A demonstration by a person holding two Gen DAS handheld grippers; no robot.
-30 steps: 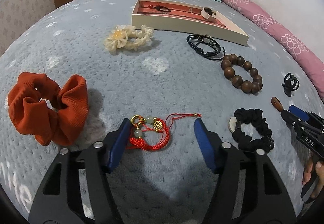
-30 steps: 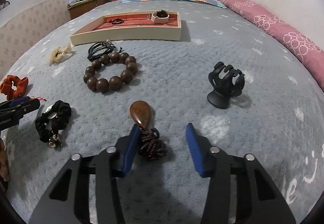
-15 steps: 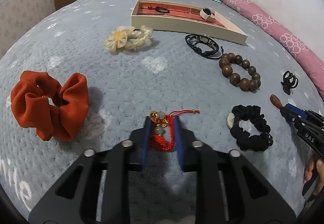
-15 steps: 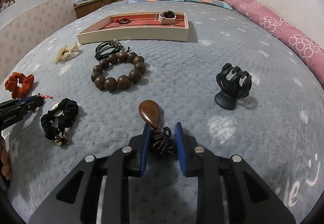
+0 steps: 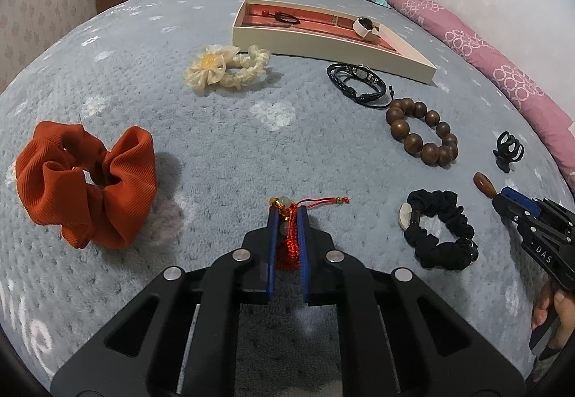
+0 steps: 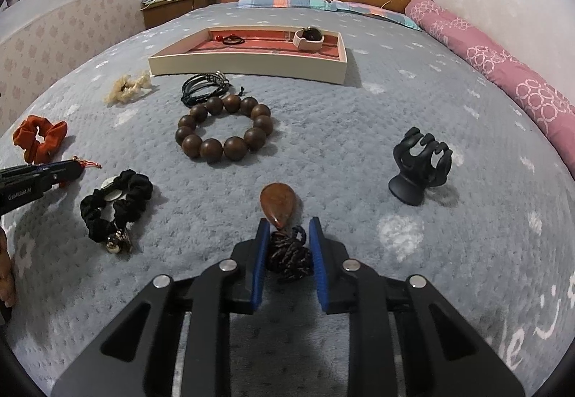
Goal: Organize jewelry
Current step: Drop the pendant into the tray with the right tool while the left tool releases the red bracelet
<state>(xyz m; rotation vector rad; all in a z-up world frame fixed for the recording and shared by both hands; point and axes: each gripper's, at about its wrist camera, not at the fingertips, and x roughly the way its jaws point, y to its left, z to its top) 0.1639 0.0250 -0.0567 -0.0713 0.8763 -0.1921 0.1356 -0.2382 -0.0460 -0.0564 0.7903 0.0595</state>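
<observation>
We have the red cord bracelet [image 5: 288, 239] bunched between the blue pads of our left gripper [image 5: 286, 217], whose jaws are closing on it at the near centre of the grey bedspread [image 5: 222, 152]; pinching the knotted body, not the loose tail, looks meant to lift it whole. Our right gripper [image 6: 286, 230] pinches the dark braided cord [image 6: 289, 255] of the brown teardrop pendant [image 6: 278, 204], which pokes out at twelve o'clock. The cream tray [image 6: 248, 64], likely the goal, lies far off at twelve, already holding a small black band and a watch. Between lie the wooden bead bracelet [image 6: 224, 131] at eleven and the black claw clip [image 6: 418, 169] at two. The tray's dividers and the bracelet's charms inside the pads are hard to make out.
</observation>
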